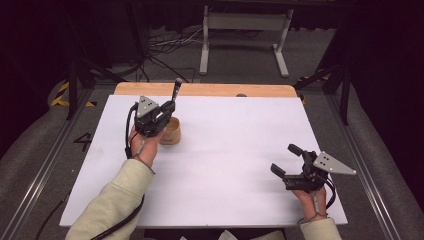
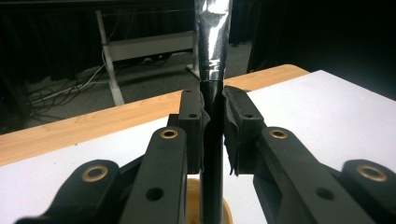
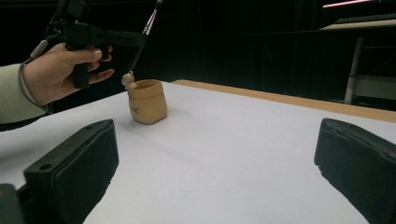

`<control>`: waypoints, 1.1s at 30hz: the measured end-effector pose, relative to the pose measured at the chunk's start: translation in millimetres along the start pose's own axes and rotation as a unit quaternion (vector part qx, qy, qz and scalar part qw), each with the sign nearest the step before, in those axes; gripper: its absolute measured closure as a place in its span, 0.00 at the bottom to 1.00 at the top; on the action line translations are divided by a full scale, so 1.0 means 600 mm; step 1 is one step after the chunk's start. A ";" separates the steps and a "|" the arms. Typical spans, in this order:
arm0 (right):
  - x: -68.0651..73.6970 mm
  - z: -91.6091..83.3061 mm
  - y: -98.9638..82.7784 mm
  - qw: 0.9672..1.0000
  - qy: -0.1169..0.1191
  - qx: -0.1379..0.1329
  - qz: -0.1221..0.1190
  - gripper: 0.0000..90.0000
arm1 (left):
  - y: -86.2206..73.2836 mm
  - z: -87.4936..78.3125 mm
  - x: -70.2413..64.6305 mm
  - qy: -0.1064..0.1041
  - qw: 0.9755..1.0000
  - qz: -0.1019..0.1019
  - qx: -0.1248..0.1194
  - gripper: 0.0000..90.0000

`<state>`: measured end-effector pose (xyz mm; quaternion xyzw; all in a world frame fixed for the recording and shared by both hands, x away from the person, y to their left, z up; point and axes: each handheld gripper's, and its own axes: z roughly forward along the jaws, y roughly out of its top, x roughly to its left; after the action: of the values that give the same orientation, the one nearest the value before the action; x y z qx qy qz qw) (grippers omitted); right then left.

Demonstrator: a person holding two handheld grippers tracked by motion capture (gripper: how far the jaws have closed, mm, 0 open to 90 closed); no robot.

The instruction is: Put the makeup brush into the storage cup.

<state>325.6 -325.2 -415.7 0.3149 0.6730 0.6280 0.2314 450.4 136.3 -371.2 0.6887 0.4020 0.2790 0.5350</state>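
My left gripper (image 1: 170,106) is shut on a slim brush (image 1: 177,89) with a black handle and a silver ferrule (image 2: 213,46); its pads (image 2: 233,116) press the handle from both sides. The brush stands nearly upright, and its rounded tan lower end hangs just at the rim of a small tan sack-shaped pot (image 1: 171,132). From the right gripper view the brush (image 3: 152,18) slants down toward the pot (image 3: 147,107). My right gripper (image 1: 285,159) rests low at the table's right front, open, with nothing between its jaws (image 3: 215,158).
A white sheet (image 1: 225,165) covers the table, with a wooden strip (image 1: 210,90) along the far edge. Beyond it are a white metal frame (image 1: 245,22), cables on the floor and dark stands at both sides.
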 end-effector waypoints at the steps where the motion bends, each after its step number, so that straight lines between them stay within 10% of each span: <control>1: 0.000 -0.001 0.000 1.000 0.000 0.000 -0.001 0.00 | -0.003 0.001 0.002 -0.002 1.000 0.000 -0.003 0.87; 33: 0.002 0.001 0.000 1.000 0.002 0.000 -0.001 0.00 | -0.045 0.033 0.002 0.015 0.999 0.002 0.029 0.87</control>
<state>325.1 -324.2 -415.9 0.3129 0.6740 0.6284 0.2301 460.4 129.9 -403.0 0.7004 0.4162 0.2788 0.5084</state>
